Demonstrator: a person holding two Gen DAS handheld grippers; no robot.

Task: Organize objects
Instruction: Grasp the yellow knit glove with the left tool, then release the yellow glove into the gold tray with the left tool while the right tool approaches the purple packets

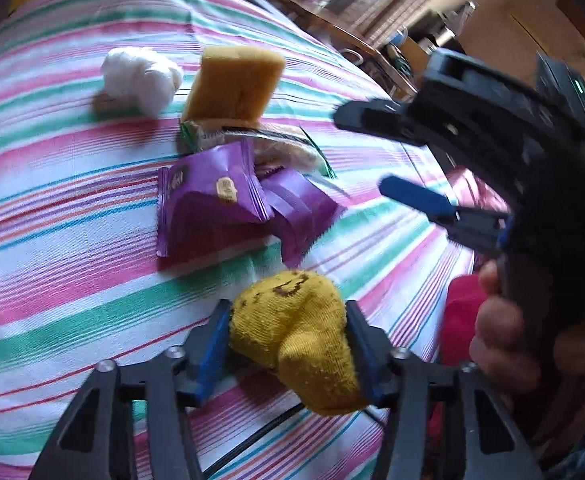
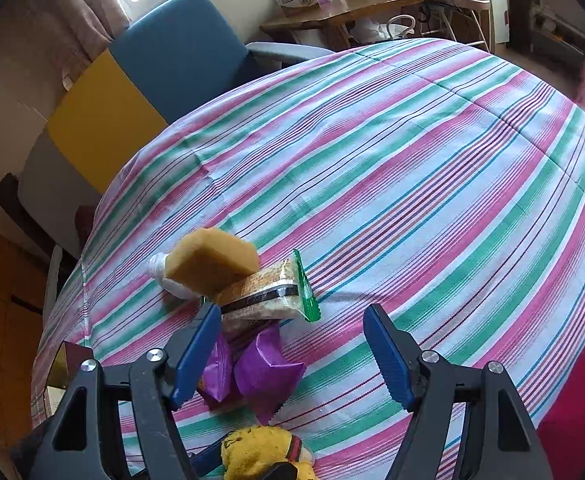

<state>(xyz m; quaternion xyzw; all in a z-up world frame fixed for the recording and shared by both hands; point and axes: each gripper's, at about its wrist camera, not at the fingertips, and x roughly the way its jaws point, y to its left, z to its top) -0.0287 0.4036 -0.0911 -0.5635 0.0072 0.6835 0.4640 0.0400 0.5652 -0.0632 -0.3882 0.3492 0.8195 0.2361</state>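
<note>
My left gripper is shut on a yellow sock and holds it just above the striped cloth; the sock also shows at the bottom of the right wrist view. Beyond it lie two purple snack packets, a clear green-edged cracker pack and a yellow sponge leaning on that pack. A white balled sock lies to the left. My right gripper is open and empty above the purple packets, near the cracker pack and sponge.
The striped cloth covers the table. A blue chair and a yellow panel stand behind it. A wooden desk with boxes is at the back. Red fabric lies at the right edge.
</note>
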